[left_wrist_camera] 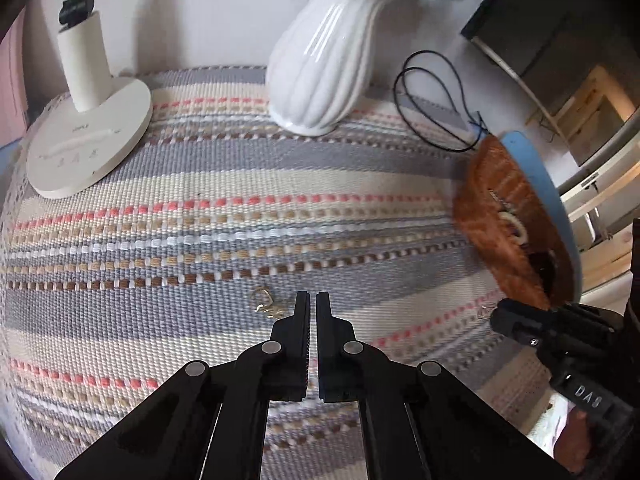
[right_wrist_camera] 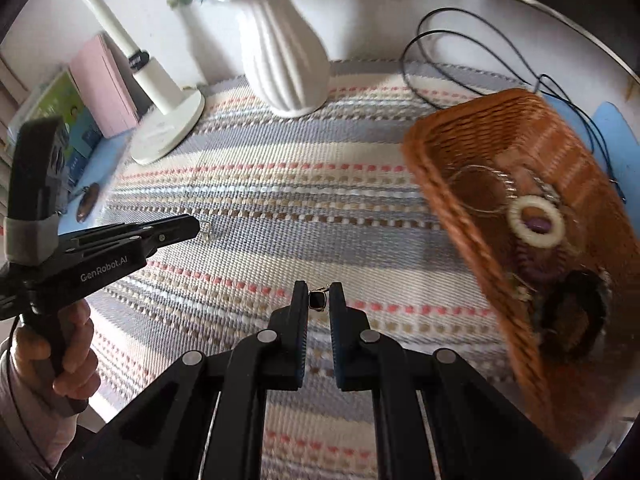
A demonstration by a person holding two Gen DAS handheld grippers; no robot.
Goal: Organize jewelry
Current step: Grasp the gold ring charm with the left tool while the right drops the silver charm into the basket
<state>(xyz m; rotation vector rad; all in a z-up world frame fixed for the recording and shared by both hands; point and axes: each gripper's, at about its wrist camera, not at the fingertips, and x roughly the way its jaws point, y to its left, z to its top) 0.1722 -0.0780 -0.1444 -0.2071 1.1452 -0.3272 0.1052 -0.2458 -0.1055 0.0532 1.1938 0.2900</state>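
Note:
My right gripper (right_wrist_camera: 319, 296) is shut on a small earring with a black square stone (right_wrist_camera: 319, 300), held above the striped woven mat (right_wrist_camera: 280, 184). To its right a brown wicker basket (right_wrist_camera: 520, 120) holds a white ring (right_wrist_camera: 536, 220), a thin hoop (right_wrist_camera: 476, 190) and a dark piece (right_wrist_camera: 572, 312). My left gripper (left_wrist_camera: 313, 300) has its jaws together over the mat (left_wrist_camera: 200, 184). A small gold earring (left_wrist_camera: 266, 304) sticks out at the left of its tips, caught by one end as far as I can see. The basket (left_wrist_camera: 488, 184) stands to the right, with the right gripper (left_wrist_camera: 496, 318) below it.
A white ribbed vase (left_wrist_camera: 320, 72) and a white lamp base (left_wrist_camera: 88, 140) stand at the back of the mat. A black cord (right_wrist_camera: 440, 40) loops behind the basket. Books (right_wrist_camera: 108, 88) lean at the far left, with a brown pendant (right_wrist_camera: 88, 202) lying near them.

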